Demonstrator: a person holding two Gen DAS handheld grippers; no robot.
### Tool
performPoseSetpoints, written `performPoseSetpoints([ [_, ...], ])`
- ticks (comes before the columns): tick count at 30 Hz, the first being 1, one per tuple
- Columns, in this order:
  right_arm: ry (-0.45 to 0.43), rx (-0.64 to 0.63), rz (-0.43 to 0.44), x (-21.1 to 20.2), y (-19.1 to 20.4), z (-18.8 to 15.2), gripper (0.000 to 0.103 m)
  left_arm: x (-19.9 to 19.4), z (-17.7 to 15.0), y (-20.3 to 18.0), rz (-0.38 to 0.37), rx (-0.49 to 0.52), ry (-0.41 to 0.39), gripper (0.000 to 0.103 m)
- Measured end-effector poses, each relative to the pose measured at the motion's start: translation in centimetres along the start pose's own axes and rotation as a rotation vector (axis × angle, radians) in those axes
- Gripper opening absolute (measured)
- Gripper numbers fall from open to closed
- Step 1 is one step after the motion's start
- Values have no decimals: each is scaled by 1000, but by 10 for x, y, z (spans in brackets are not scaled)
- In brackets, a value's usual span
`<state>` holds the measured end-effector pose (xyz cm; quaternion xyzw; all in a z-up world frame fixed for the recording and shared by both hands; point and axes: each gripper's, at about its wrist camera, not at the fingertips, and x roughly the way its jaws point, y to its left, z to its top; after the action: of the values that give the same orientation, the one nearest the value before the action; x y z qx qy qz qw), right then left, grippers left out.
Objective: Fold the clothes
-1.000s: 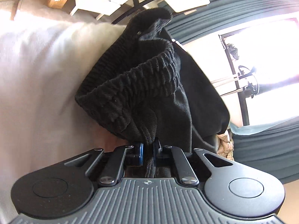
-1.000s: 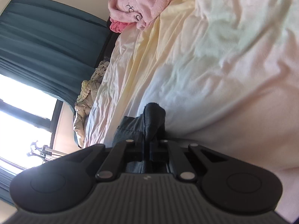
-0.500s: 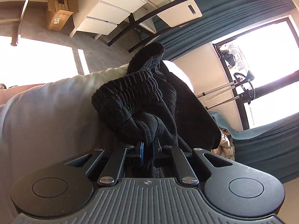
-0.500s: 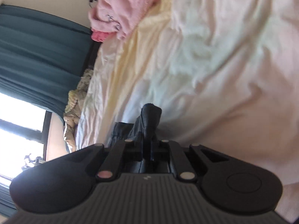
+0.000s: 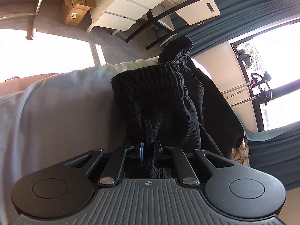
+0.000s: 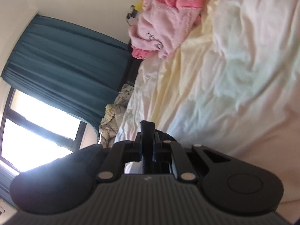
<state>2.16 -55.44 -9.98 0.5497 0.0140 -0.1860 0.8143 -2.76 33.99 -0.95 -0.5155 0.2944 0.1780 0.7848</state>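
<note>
Both grippers stay clamped on the black trousers (image 5: 168, 101): the left gripper (image 5: 149, 148) on the bunched waistband, the right gripper (image 6: 147, 144) on an edge, now lifted higher off the white bedsheet (image 6: 234, 75), ready for folding over.

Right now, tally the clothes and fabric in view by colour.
Black: 1, the black garment, pinched by the left gripper and the right gripper
Pink: 1, the pink clothes pile; I can't separate its pieces
Beige: 1, the beige bundle beside the bed
Cream: 1, the bed sheet
Teal: 1, the curtain
Total: 5
</note>
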Motion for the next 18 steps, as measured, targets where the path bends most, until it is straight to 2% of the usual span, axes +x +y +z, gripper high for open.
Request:
performPoseSetpoints([
  [1, -26, -25, 9, -5, 8, 1, 10, 0, -1, 0, 2, 5, 0, 11],
  [3, -63, -34, -46, -10, 11, 1, 10, -1, -2, -1, 7, 15, 0, 11],
  [6, -69, -1, -263, -20, -9, -3, 10, 0, -5, 1, 15, 20, -6, 12],
  [9, -35, 170, -411, -29, -49, -15, 10, 1, -8, 4, 15, 29, -18, 12],
  [13, -12, 125, -431, -25, -52, -17, 13, 1, -9, 7, 35, 42, -21, 20],
  [14, -14, 116, -427, -25, -50, -17, 16, 0, -8, 8, 38, 38, -17, 21],
  [15, -23, 114, -426, -28, -49, -16, 21, -2, -8, 10, 36, 29, -11, 26],
  [16, -39, 107, -431, -33, -47, -16, 35, -4, -6, 12, 34, 23, -9, 32],
  [17, -54, 98, -435, -37, -46, -15, 44, -8, -5, 13, 33, 26, -11, 36],
  [18, -69, 86, -442, -42, -44, -14, 46, -12, -5, 13, 33, 34, -16, 49],
])
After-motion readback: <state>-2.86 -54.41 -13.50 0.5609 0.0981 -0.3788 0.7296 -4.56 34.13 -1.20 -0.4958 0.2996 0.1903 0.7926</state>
